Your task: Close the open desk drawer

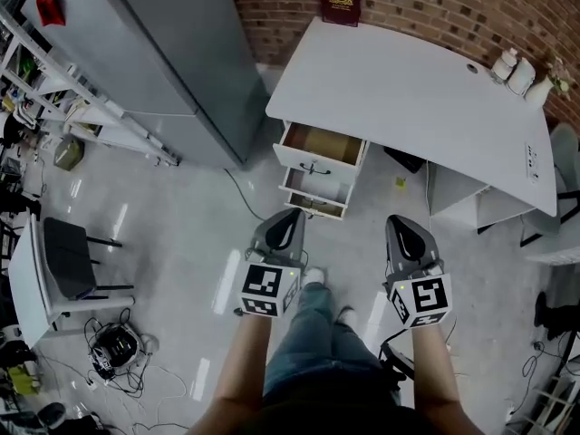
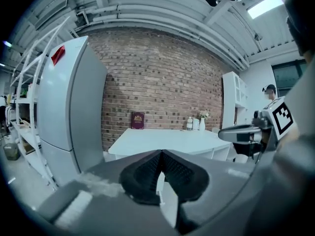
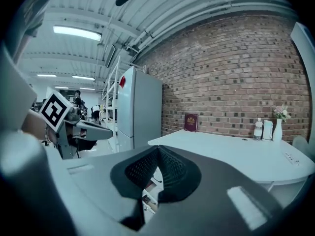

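A white desk (image 1: 408, 89) stands against the brick wall. On its left side two drawers are pulled out: the top drawer (image 1: 322, 145), with brown contents, and below it a lower drawer (image 1: 315, 191). My left gripper (image 1: 292, 214) is over the floor just in front of the lower drawer, pointing at it, apart from it. Its jaws are shut with nothing between them (image 2: 160, 154). My right gripper (image 1: 399, 221) is to the right of the drawers, also shut and empty (image 3: 157, 149). The desk (image 2: 167, 139) lies ahead in both gripper views.
A tall grey cabinet (image 1: 154, 53) stands left of the desk. A maroon book (image 1: 341, 3) leans on the wall, and bottles and a vase (image 1: 512, 69) sit at the desk's far right. A black chair (image 1: 68, 256) and floor cables (image 1: 113, 347) lie at the left.
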`<state>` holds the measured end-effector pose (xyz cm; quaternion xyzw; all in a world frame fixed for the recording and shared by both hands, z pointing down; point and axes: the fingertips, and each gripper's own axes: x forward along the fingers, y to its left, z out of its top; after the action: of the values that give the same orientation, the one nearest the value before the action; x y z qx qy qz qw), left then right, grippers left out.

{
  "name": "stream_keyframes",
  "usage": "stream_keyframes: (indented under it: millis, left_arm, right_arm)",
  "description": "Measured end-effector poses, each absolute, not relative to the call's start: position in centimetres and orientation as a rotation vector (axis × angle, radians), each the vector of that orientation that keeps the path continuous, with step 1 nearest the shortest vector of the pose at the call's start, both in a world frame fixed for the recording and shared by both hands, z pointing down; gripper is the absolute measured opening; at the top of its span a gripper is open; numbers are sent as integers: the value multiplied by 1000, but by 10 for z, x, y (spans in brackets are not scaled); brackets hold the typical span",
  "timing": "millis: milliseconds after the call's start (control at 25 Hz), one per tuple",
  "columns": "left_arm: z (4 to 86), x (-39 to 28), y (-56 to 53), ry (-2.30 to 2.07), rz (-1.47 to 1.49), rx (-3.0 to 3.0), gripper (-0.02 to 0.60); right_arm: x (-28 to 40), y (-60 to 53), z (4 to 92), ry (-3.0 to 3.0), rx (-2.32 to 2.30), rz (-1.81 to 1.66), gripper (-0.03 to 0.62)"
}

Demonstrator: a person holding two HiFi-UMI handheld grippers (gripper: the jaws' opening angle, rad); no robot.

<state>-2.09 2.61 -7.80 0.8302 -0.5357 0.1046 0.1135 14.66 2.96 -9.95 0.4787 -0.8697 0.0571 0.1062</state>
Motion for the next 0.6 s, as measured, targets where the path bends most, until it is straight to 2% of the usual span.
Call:
stream_keyframes:
  millis: [600]
  left_arm:
    - [30, -55, -79, -1395, 302, 2304, -2]
  right_arm:
    - [105, -54, -9, -2386, 1478, 272, -2]
